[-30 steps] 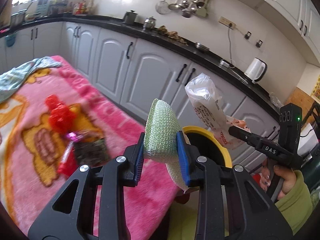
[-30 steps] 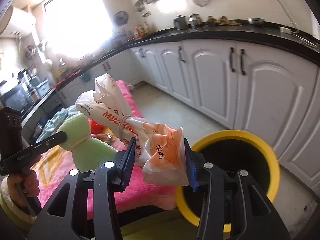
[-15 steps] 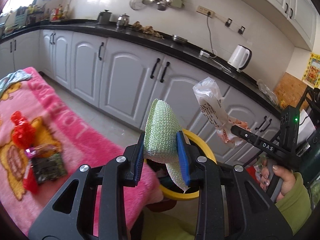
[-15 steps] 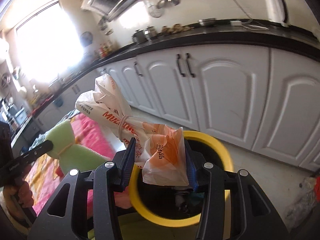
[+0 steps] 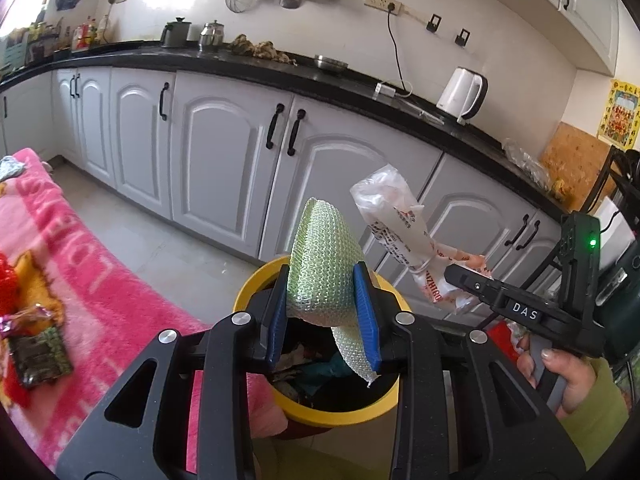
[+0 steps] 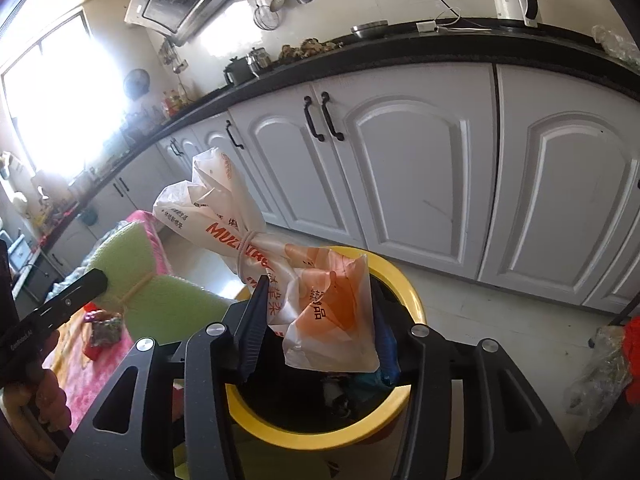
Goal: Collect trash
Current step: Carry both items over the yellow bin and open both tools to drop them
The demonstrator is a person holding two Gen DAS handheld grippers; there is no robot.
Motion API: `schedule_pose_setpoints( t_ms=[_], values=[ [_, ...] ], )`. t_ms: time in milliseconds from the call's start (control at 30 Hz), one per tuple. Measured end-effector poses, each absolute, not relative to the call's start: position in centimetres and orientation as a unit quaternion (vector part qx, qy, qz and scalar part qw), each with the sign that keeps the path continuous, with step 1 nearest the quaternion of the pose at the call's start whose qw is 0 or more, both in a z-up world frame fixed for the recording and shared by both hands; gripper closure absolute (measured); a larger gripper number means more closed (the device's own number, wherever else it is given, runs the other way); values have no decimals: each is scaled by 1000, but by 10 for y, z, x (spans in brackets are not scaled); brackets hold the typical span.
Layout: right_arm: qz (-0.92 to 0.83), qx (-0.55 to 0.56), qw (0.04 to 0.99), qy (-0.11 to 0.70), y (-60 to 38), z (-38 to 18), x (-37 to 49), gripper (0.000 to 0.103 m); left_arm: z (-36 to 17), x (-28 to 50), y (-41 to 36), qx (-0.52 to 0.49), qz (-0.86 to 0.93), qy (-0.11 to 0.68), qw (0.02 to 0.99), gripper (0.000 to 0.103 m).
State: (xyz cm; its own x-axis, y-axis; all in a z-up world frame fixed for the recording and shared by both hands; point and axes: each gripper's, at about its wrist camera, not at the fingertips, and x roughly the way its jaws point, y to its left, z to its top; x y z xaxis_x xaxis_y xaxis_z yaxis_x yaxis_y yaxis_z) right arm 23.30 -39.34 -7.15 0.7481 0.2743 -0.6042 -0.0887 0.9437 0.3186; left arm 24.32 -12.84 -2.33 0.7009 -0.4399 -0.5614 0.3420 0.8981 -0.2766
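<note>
My left gripper (image 5: pixel 322 312) is shut on a green foam net (image 5: pixel 320 268) and holds it over the yellow-rimmed trash bin (image 5: pixel 256 284). My right gripper (image 6: pixel 316 320) is shut on a tied white-and-orange plastic bag (image 6: pixel 280 264) above the same bin (image 6: pixel 404 276). The bin holds dark scraps. The bag also shows in the left wrist view (image 5: pixel 404 236), right of the foam net. The foam net shows in the right wrist view (image 6: pixel 136 280), left of the bag.
A pink blanket (image 5: pixel 92 280) lies left of the bin, with red wrappers (image 5: pixel 8 288) and a dark packet (image 5: pixel 36 352) on it. White cabinets (image 5: pixel 224 152) under a black counter stand behind. Bagged things (image 6: pixel 608 364) lie on the floor at right.
Both grippers have swung right, away from the blanket, with their loads. The bin now lies directly under both of them.
</note>
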Motion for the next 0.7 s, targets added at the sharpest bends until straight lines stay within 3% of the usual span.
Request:
schedule_pose_setpoints(
  t_ms=[200,300,700],
  values=[
    [97,146,917,359,-388,-86,241,54,-42,254,-135,-76,-212,337,914,78],
    [96,159,912,366,-385,-94,244,39,-52,258,-137,-77,-214,345,911,76],
    [77,153,916,363,-384,-91,239,26,-66,253,-126,-70,-193,366,908,25]
  ],
)
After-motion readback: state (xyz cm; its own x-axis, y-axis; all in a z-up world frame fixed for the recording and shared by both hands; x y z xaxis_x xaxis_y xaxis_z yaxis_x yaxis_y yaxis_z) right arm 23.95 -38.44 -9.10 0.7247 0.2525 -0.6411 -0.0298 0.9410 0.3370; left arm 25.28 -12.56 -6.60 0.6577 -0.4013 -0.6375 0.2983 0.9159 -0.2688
